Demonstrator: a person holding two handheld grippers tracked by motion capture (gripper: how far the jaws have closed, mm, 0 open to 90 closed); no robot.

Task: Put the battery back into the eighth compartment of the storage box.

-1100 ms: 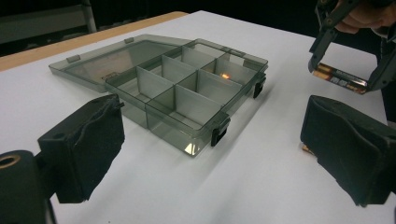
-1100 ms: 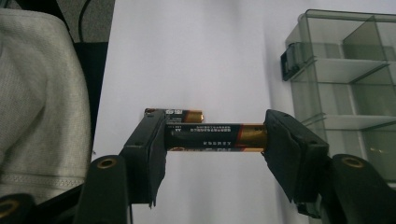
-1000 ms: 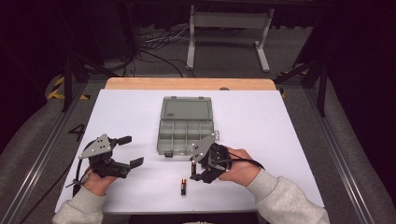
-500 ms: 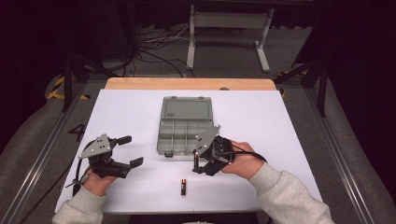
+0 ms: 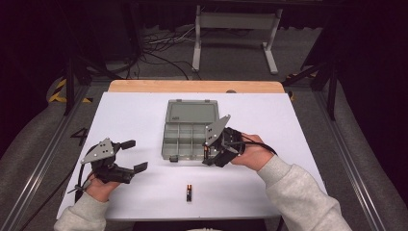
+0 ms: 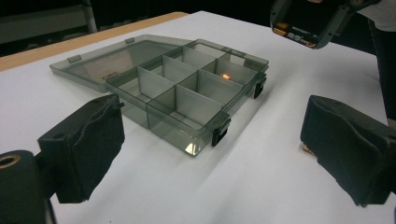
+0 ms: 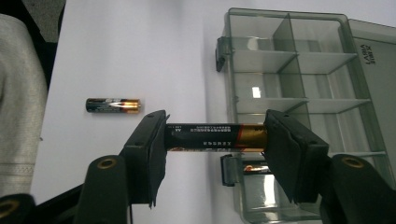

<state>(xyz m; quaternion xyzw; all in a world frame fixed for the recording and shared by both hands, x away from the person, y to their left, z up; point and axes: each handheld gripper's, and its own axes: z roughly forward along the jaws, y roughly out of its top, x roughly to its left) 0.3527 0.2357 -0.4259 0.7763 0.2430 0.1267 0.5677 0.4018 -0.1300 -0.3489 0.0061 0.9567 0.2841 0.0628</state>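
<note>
— Where's our battery (image 7: 215, 136)?
— Clamped end to end in our right tool (image 7: 215, 140), just over the open box's (image 5: 185, 139) near edge.
— And the left tool (image 5: 129, 155)?
— Gaping and empty, resting on the bench (image 5: 134, 115). Another battery (image 5: 189, 192) lies nearby.

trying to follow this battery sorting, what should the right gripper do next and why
Probably carry it a little further over the open organizer box and lower it into a compartment. The right gripper clamps a battery end to end near the box's front latch edge, while a second battery lies on the table.
</note>
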